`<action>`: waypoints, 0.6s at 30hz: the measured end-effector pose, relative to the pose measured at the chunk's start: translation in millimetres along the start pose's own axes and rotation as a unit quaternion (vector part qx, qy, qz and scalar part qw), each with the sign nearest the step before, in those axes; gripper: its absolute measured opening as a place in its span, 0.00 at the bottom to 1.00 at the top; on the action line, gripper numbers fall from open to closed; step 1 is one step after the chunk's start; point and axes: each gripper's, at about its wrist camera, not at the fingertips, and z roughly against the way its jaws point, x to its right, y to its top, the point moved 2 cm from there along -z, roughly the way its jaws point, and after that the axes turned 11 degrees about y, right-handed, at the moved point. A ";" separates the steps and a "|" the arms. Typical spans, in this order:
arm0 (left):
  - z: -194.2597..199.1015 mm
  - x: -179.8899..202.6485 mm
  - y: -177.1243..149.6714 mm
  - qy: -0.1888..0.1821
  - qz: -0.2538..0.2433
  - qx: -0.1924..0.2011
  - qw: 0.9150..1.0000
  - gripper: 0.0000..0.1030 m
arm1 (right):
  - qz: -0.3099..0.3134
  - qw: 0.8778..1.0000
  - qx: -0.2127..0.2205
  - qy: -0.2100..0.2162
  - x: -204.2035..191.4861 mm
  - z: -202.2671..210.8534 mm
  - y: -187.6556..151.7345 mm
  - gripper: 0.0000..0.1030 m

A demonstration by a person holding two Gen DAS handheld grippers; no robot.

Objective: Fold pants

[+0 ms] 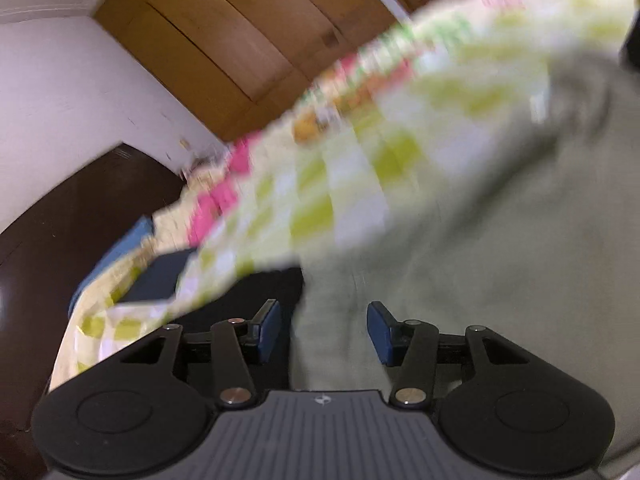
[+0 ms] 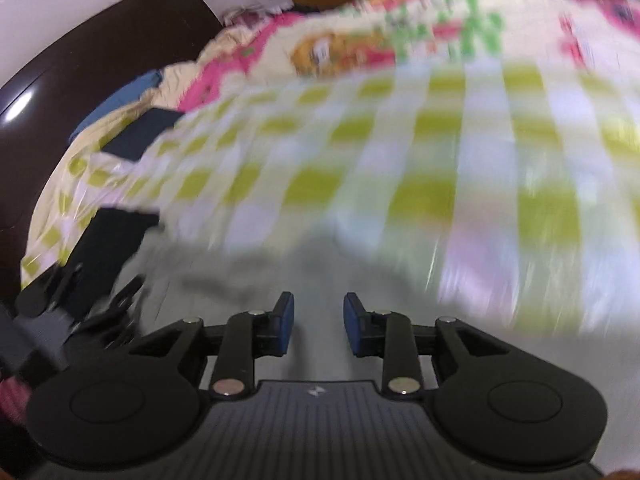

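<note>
Wooden cupboard doors (image 1: 224,36) and a white wall (image 1: 60,72) fill the room behind our two grippers, with a dark brown headboard (image 2: 80,44) curving round the far end of a bed. Across that bed we see a checked sheet (image 2: 440,152) in lime green and white squares, bordered further off by a pink and cartoon-printed band, all of it blurred. On the sheet, spreading under and ahead of both pairs of fingers, lie the pale grey-green pants (image 1: 480,248); in the left wrist view they reach from between the fingers up and away to the right, and in the right wrist view their edge curves just beyond the fingertips. Our left gripper (image 1: 324,330) has its blue pads standing about half apart, the cloth showing in the gap with neither pad pressing it. Our right gripper (image 2: 319,322) has its pads set closer together yet plainly parted, with only the pants below showing between them. We cannot make out any container on the bed. Left of the fingers lie a dark navy flat object (image 2: 140,132) and, beyond it, something blue (image 2: 116,104) against the headboard.
</note>
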 end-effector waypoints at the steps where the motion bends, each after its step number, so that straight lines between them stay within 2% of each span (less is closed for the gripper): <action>1: -4.6 1.0 -6.7 0.002 -0.003 -0.005 1.000 0.61 | -0.016 1.000 -0.005 -0.017 1.7 -5.9 -9.2 0.29; 2: -2.4 -0.7 -9.1 0.007 -0.009 0.000 1.000 0.63 | 0.002 0.999 -0.006 -0.035 -3.4 -9.2 -17.8 0.30; 4: -0.1 -5.3 -9.3 0.026 -0.023 -0.010 0.999 0.63 | 0.036 0.999 0.006 -0.033 -16.4 -10.6 -25.2 0.30; 6: -0.9 -10.4 -11.3 0.029 -0.025 -0.024 0.999 0.63 | 0.017 1.000 -0.012 -0.020 -21.1 -27.6 -27.1 0.33; 9: 0.2 -11.7 -12.5 0.042 -0.038 -0.032 0.998 0.64 | 0.032 0.999 -0.023 0.008 -35.2 -55.6 -26.0 0.34; 12: 0.0 -13.7 -15.0 0.051 -0.050 -0.037 0.997 0.64 | 0.021 0.998 -0.033 0.046 -51.2 -76.9 -23.6 0.34; 14: -0.5 -15.8 -16.2 0.054 -0.057 -0.042 0.996 0.64 | 0.036 0.998 -0.032 0.044 -60.2 -87.6 -23.3 0.34; 15: -0.5 -15.4 -16.3 0.058 -0.061 -0.043 0.996 0.64 | 0.042 0.998 -0.030 0.043 -63.4 -87.9 -21.9 0.34; 18: 6.4 -12.5 -16.3 0.069 -0.085 -0.033 0.993 0.64 | 0.001 0.997 -0.001 0.073 -49.2 -60.6 -17.9 0.31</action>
